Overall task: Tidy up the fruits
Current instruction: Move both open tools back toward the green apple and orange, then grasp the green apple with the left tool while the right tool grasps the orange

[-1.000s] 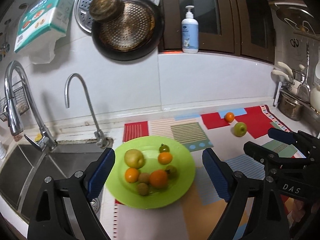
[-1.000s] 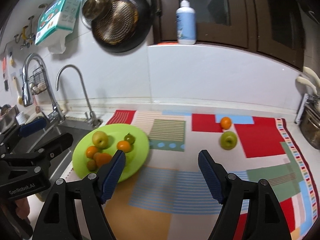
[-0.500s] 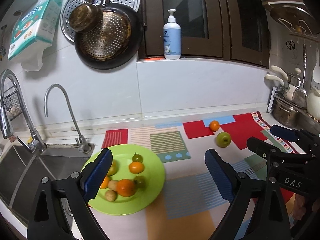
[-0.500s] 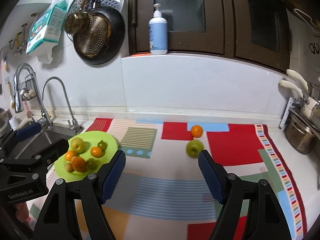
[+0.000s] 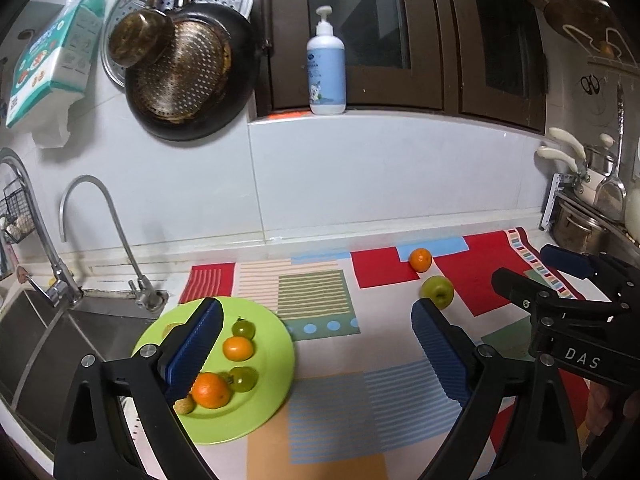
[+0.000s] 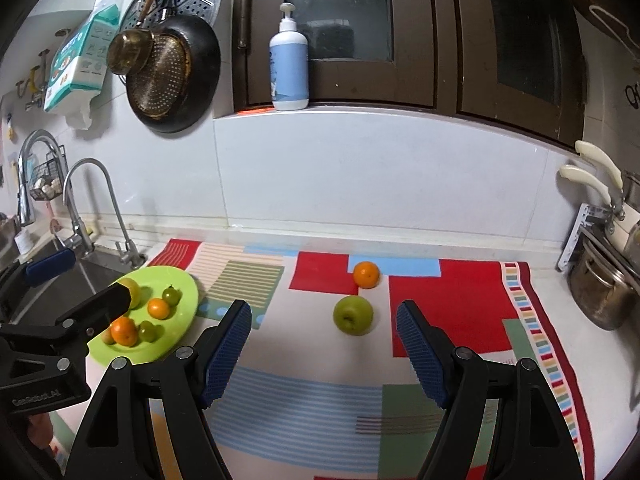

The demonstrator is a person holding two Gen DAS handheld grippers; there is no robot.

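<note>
Right gripper (image 6: 323, 344): fingers spread, empty, lower centre; green apple (image 6: 353, 314) just beyond. Left gripper (image 5: 316, 350): fingers spread, empty. Green plate (image 6: 188, 300): fruit-laden, left.

The right gripper (image 6: 323, 344) hangs wide open and empty above the mat (image 6: 448, 300), near the green apple (image 6: 353, 314).

- The left gripper's finger (image 5: 196, 344) covers part of the green plate (image 5: 276, 364) and the yellow fruit (image 5: 173, 326) behind it.
- The sink (image 5: 60, 344) is cut off by the frame's edge.
</note>
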